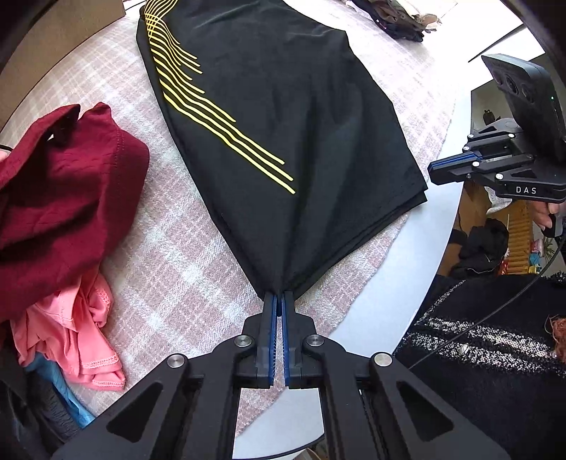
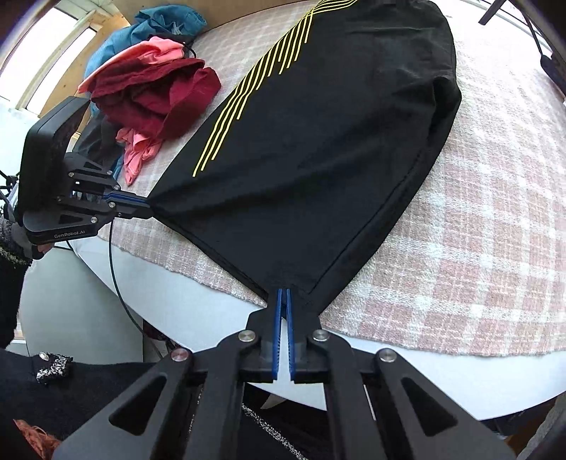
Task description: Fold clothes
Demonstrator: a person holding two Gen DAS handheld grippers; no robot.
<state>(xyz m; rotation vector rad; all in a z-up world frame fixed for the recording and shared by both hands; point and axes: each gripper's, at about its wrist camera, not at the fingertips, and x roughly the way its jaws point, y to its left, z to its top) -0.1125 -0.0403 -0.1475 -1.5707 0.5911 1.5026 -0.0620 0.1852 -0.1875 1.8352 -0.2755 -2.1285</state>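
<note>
A black garment (image 1: 283, 124) with yellow curved stripes lies spread lengthwise on a pink plaid cloth (image 1: 177, 265). My left gripper (image 1: 281, 295) is shut on its near hem corner, and the fabric fans out from the blue pads. In the right wrist view, my right gripper (image 2: 284, 292) is shut on the other near corner of the same black garment (image 2: 318, 159). Each gripper shows in the other's view: the right gripper (image 1: 429, 171) at the garment's right edge, the left gripper (image 2: 148, 207) at its left corner. The hem between them runs near the table's front edge.
A heap of clothes sits left of the garment: a maroon piece (image 1: 63, 184), a pink one (image 1: 85, 336) and a blue one (image 2: 166, 21). More dark clothes (image 1: 396, 17) lie at the far side. The white table edge (image 2: 177, 300) curves in front, and a person's dark tweed sleeve is close below.
</note>
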